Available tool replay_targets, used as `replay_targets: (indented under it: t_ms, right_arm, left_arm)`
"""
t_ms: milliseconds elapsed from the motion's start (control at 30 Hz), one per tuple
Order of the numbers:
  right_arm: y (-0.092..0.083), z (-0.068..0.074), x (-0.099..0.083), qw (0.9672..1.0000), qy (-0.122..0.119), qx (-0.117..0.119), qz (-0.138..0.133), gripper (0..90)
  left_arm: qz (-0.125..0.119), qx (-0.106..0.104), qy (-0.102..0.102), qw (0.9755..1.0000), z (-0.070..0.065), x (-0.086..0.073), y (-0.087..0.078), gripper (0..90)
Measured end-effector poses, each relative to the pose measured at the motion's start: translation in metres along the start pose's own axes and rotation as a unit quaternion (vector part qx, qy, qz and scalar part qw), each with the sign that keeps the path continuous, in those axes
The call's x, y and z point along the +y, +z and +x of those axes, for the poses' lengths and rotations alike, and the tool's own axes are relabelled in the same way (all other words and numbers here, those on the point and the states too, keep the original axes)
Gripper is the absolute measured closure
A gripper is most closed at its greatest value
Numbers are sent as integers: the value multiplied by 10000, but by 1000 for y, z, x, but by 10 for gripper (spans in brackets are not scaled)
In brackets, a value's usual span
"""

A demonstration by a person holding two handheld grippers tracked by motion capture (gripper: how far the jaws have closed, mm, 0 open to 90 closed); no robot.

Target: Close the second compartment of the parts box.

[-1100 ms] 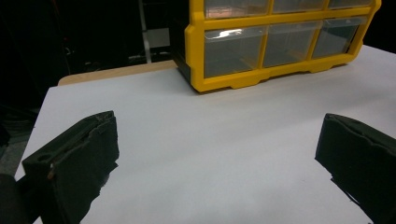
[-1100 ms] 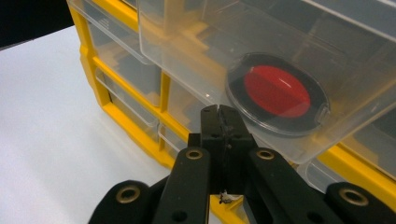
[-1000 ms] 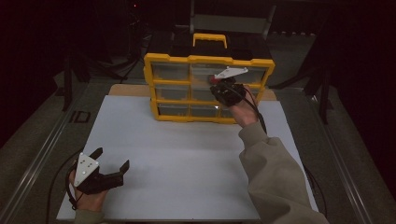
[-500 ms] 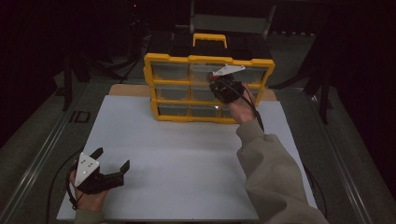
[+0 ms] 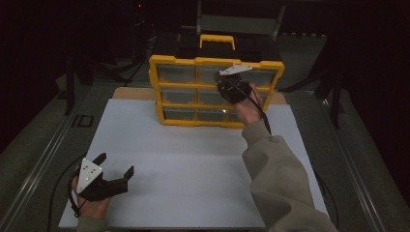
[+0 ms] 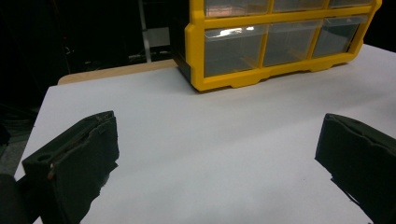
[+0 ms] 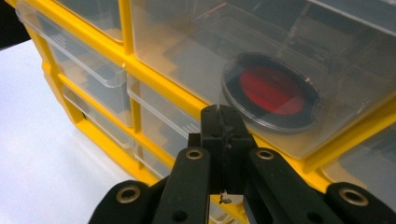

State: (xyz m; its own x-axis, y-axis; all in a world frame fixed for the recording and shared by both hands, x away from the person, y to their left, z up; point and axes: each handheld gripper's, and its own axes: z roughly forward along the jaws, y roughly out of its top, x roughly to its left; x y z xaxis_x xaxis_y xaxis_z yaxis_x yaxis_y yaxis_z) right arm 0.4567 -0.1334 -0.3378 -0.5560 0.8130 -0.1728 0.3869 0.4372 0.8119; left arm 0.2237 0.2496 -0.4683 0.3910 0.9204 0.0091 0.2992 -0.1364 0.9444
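Up at the far edge of the worktop (image 5: 193,159) stands the yellow drawer cabinet (image 5: 215,91), and the right tool (image 7: 223,122) is pressed shut, jaws together with nothing between them, against the front of a clear drawer (image 7: 261,70) in which a round red-centred disc (image 7: 273,91) lies. That drawer looks like thin, stiff, slick plastic, light and likely to slide easily; its lower front lip seems the sensible place to hook or pinch, gently, since the cabinet could shift. The left tool (image 5: 112,180) rests open and empty near the worktop's near left corner.
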Motion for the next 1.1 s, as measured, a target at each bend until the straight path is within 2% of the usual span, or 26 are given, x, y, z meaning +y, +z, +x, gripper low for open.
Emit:
replay_targets:
  t_ms: [167, 367, 633, 1033, 1100]
  right_arm:
    - [2, 1, 1, 9999, -56, -81, -41, 899]
    - [3, 2, 1, 9999, -35, -72, -72, 899]
    - [1, 2, 0, 9998, 50, 87, -156, 895]
    - [-10, 13, -5, 9991, -328, 252, -6, 822]
    - [-13, 15, -7, 9990, -307, 329, 13, 800]
  left_arm:
    - [1, 7, -1, 10000, 0, 0, 0, 1]
    - [-1, 6, 1, 10000, 0, 0, 0, 1]
    - [7, 18, -2, 10000, 1, 0, 0, 1]
    - [13, 21, 4, 10000, 1, 0, -1, 1]
    - [8, 18, 0, 10000, 0, 0, -1, 1]
